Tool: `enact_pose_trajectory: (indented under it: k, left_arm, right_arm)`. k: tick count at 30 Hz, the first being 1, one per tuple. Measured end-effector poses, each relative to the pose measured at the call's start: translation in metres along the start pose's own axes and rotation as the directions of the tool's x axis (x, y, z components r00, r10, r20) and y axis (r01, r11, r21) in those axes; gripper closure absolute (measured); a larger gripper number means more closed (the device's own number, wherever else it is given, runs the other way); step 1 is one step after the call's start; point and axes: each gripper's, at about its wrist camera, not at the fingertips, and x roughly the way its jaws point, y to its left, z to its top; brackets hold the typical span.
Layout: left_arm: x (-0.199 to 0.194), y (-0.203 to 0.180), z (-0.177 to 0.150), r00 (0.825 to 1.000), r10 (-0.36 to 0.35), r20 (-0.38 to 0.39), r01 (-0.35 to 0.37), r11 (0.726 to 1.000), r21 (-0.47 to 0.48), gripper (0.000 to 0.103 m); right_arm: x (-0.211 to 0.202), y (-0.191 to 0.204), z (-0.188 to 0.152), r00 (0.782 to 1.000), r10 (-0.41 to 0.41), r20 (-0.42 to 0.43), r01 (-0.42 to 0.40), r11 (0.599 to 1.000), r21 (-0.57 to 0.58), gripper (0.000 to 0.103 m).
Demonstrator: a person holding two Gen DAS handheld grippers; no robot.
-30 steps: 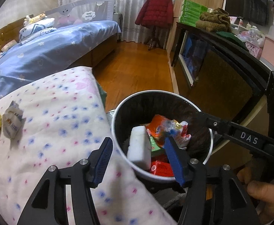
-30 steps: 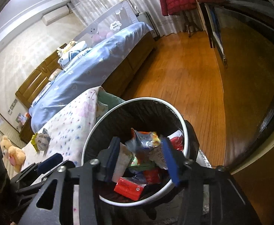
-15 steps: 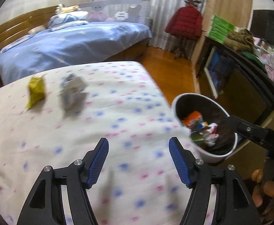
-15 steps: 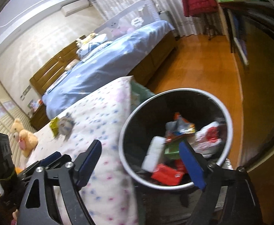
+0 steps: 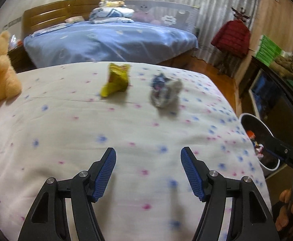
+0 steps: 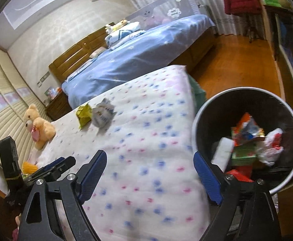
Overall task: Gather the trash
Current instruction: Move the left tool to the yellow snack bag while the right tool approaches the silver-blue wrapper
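Observation:
Two crumpled wrappers lie side by side on the flower-dotted white quilt (image 5: 66,130): a yellow wrapper (image 5: 116,80) (image 6: 83,114) and a grey wrapper (image 5: 165,92) (image 6: 103,114). My left gripper (image 5: 148,150) hovers open over the quilt, short of both wrappers, with nothing between its blue pads. My right gripper (image 6: 149,154) is open wide and empty, above the quilt's edge beside the trash bin (image 6: 246,89). The black, white-rimmed bin holds red, green and white packaging. The left wrist view shows that bin (image 5: 254,120) at the right edge.
A teddy bear (image 5: 0,70) (image 6: 39,126) sits on the quilt's far left. Beyond lies a blue-covered bed (image 5: 110,40) with pillows. A red jacket (image 5: 232,38) hangs on a stand, and a dark cabinet (image 5: 277,100) lines the right wall above wooden floor.
Both grippers swung left, away from the bin and over the quilt. The right jaws opened wide and the packet between them fell into the bin. The wrappers now lie ahead of the left gripper.

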Motion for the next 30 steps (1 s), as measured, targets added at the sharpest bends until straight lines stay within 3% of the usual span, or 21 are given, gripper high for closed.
enact_pose_trajectory:
  k: [13, 30]
  left_arm:
    - [0.019, 0.047, 0.023, 0.998, 0.055, -0.009, -0.055, 0.998, -0.024, 0.036]
    - [0.094, 0.062, 0.079, 0.996, 0.091, -0.016, -0.091, 0.996, 0.02, 0.037]
  right_arm:
    - [0.042, 0.043, 0.005, 0.998, 0.048, -0.048, -0.051, 0.997, -0.053, 0.013]
    - [0.118, 0.074, 0.04, 0.989, 0.114, -0.093, -0.119, 0.992, -0.047, 0.014]
